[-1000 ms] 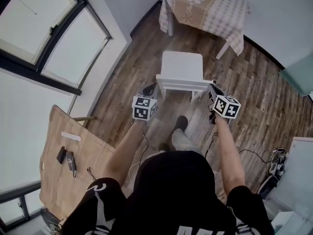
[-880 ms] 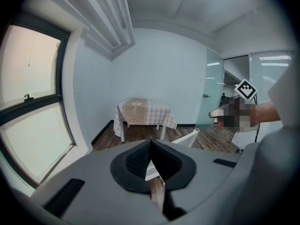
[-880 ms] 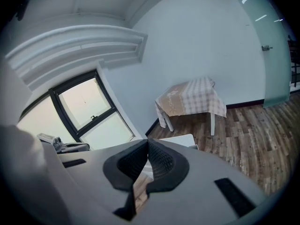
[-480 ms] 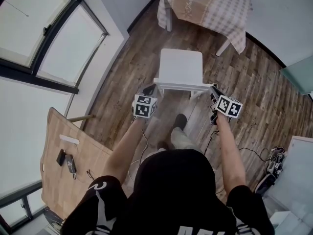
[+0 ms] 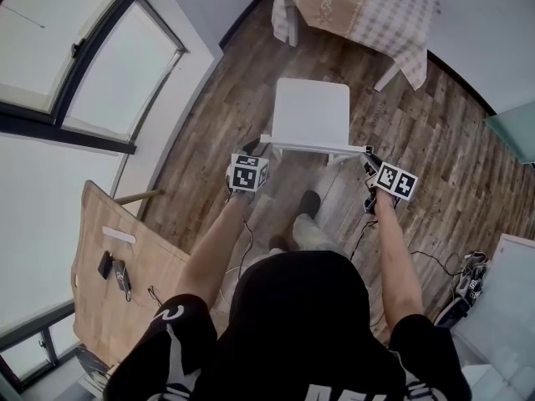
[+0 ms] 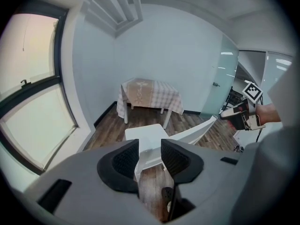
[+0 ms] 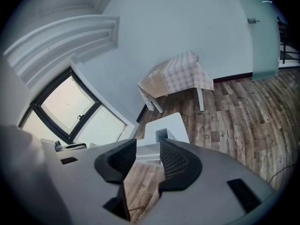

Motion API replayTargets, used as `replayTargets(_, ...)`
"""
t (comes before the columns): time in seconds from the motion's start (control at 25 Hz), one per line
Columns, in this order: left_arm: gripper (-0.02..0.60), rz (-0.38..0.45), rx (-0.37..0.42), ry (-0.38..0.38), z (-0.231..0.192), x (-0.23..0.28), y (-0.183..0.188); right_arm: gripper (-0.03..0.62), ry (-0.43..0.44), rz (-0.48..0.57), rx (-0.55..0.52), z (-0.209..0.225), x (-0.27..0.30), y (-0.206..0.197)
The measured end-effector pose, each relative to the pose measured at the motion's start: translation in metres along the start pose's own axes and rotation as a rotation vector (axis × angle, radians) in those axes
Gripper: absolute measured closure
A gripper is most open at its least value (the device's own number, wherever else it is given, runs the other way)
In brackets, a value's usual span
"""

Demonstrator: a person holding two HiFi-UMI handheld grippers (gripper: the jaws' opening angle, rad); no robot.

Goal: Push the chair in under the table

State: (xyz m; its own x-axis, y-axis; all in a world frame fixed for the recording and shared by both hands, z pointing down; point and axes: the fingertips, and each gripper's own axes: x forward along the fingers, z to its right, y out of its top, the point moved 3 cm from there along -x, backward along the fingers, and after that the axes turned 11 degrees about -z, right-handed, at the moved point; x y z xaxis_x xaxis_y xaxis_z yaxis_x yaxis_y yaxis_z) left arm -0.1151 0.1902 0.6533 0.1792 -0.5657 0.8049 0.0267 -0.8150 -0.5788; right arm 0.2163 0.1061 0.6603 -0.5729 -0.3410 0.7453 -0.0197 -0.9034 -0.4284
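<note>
— Where does the chair stand?
— The white chair is on the plank floor, well apart from the table. Its flat square seat faces the table and its backrest is toward the person

— And the tongs?
— The left gripper and the right gripper are at the two ends of the backrest. Both sets of jaws have just been opening and are about half apart. Each has a backrest end between its dark ribbed pads, though neither looks to be pressing on it

— How should the push go?
— Probably by bearing evenly on both ends and driving straight, so the chair doesn't swing. The smooth, hard frame may slip, and the checked cloth hangs low, so the seat must pass beneath it
</note>
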Motion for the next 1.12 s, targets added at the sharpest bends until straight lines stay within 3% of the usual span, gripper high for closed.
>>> replayTargets(0.4,0.298,-0.113,-0.070,0.013,-0.002,0.033,-0.011,0.330,-0.008,-0.060,0.015,0.037,0.019,0.009)
replayTargets(0.68,0.296,-0.129,-0.103,0.021,-0.002,0.046,-0.009,0.309,0.056,-0.118,-0.098,0.036,0.042,0.016)
replayTargets(1.12,0.333,-0.121,-0.171,0.016,0.002,0.047,-0.007,0.310,0.206,-0.164,-0.138,0.035,0.052,0.022)
